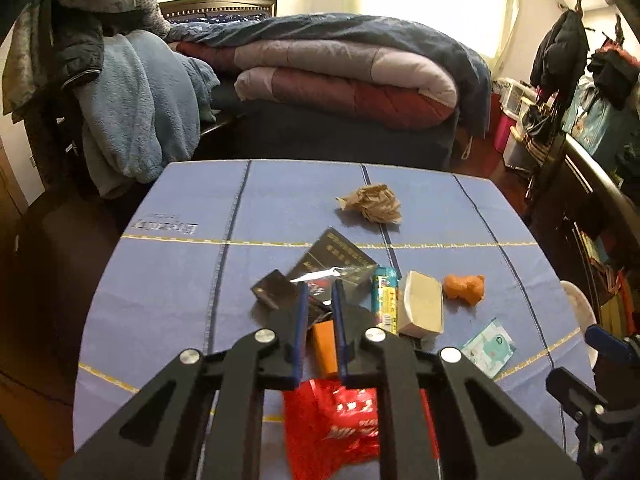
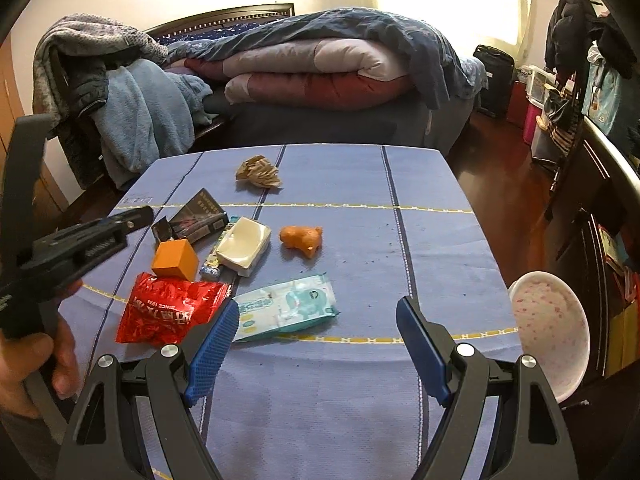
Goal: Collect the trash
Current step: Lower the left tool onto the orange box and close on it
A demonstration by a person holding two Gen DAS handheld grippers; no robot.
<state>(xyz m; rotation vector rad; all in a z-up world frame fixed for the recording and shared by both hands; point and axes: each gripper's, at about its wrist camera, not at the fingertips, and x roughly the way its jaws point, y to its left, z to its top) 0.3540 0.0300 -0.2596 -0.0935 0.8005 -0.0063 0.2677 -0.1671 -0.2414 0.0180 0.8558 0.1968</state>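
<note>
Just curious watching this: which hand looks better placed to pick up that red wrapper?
Probably left: the left claw hovers nearly closed just above the red wrapper; the right claw is open, off beside it.

Both wrist cameras are looking forward, low over the table (image 2: 360, 400), toward the bed (image 1: 340, 120); left is sitting closer, both sharing the clutter.

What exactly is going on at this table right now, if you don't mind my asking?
A person is clearing trash off a blue-clothed table with two tools. The left hand-held gripper, jaws nearly closed, hovers over a pile: an orange box, dark wrappers and a red foil bag. The right hand-held gripper hangs open and empty near a wipes packet. A crumpled paper ball lies farther back, and a pink bin waits at the table's right edge.
</note>
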